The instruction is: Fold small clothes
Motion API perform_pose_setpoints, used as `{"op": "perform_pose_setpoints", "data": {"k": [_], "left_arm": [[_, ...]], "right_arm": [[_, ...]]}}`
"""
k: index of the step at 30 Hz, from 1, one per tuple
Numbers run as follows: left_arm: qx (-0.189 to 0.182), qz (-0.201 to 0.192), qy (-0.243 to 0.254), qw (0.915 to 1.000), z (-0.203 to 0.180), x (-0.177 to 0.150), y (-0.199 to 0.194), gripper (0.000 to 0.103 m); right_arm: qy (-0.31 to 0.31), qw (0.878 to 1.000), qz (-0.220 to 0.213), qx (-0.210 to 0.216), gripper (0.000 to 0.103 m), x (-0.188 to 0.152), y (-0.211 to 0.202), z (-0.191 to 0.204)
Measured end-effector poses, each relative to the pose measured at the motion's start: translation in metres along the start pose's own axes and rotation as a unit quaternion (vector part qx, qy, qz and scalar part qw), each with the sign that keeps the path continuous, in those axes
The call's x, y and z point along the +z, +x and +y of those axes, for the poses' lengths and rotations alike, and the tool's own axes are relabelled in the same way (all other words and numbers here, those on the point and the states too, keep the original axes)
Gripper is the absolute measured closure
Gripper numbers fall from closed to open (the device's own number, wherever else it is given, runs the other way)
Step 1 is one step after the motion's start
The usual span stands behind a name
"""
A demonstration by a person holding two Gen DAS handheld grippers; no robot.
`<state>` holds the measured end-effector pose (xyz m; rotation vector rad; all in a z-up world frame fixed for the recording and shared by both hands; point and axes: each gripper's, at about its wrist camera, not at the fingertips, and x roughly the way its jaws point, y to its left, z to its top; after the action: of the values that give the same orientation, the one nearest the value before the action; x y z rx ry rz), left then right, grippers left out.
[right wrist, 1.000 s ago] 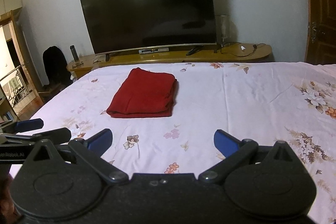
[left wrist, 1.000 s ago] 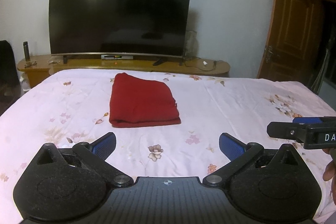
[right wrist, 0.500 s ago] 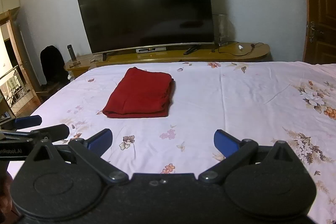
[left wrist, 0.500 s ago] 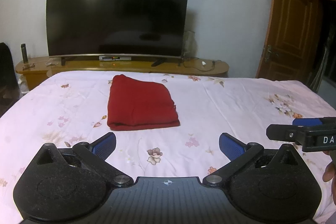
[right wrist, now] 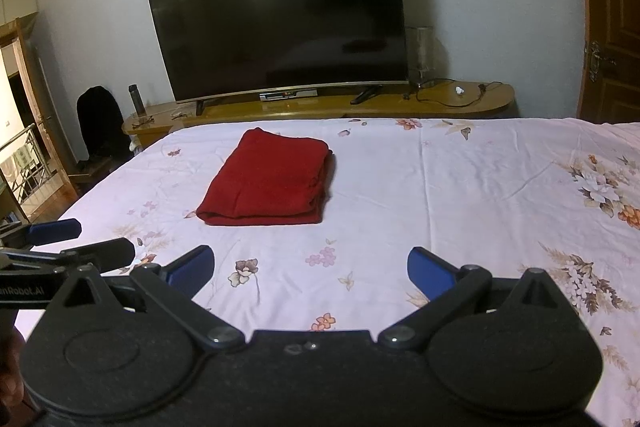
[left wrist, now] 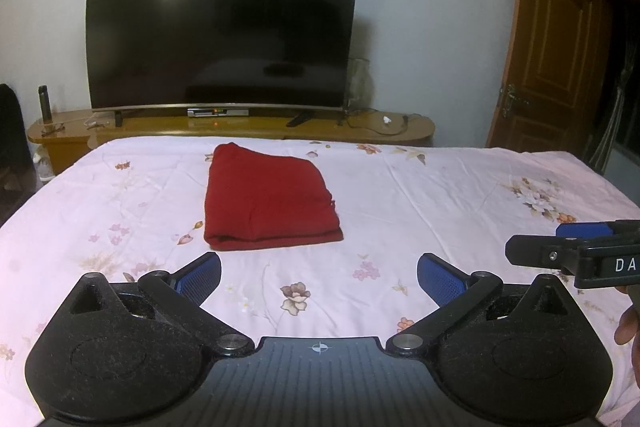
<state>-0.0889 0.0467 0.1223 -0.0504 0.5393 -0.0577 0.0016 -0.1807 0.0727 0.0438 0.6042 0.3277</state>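
The red garment (left wrist: pixel 269 199) lies folded into a thick rectangle on the pink floral bedsheet (left wrist: pixel 440 195), toward the far-left part of the bed, its doubled edge facing the cameras and well apart from both grippers. The left gripper (left wrist: pixel 319 277) hangs over the near edge of the sheet with its blue pads (left wrist: pixel 198 275) spread wide and nothing between them. The right gripper (right wrist: pixel 311 269) is likewise spread wide and empty, its blue-tipped fingers (right wrist: pixel 430 273) apart above the sheet.

Readable writing is sparse: the left wrist view catches the letters "DA" in white on the side of the right gripper at its right edge, while the right wrist view shows "nRobot.AI" on the left gripper at its left edge, the start of the word cut off.

Only the left wrist view shows the brown door (left wrist: pixel 548 55) standing ajar. Only the right wrist view shows a railing (right wrist: pixel 24 171) and a lit doorway at far left. Both views show the large dark curved television (right wrist: pixel 280 23) on a long wooden stand (right wrist: pixel 440 103), with a dark bottle, perhaps a flask, (right wrist: pixel 137 99) at its left end and a cable on its right
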Motion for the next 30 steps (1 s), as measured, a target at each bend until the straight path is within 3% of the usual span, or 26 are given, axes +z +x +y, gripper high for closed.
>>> {"op": "perform_pose_setpoints", "data": {"k": [30], "left_arm": [[-0.006,0.0,0.001,1.0,0.0034,-0.0009,0.0013,0.0]], "right_arm": [[0.0,1.0,0.001,0.0,0.001,-0.0013,0.001,0.0016]]}}
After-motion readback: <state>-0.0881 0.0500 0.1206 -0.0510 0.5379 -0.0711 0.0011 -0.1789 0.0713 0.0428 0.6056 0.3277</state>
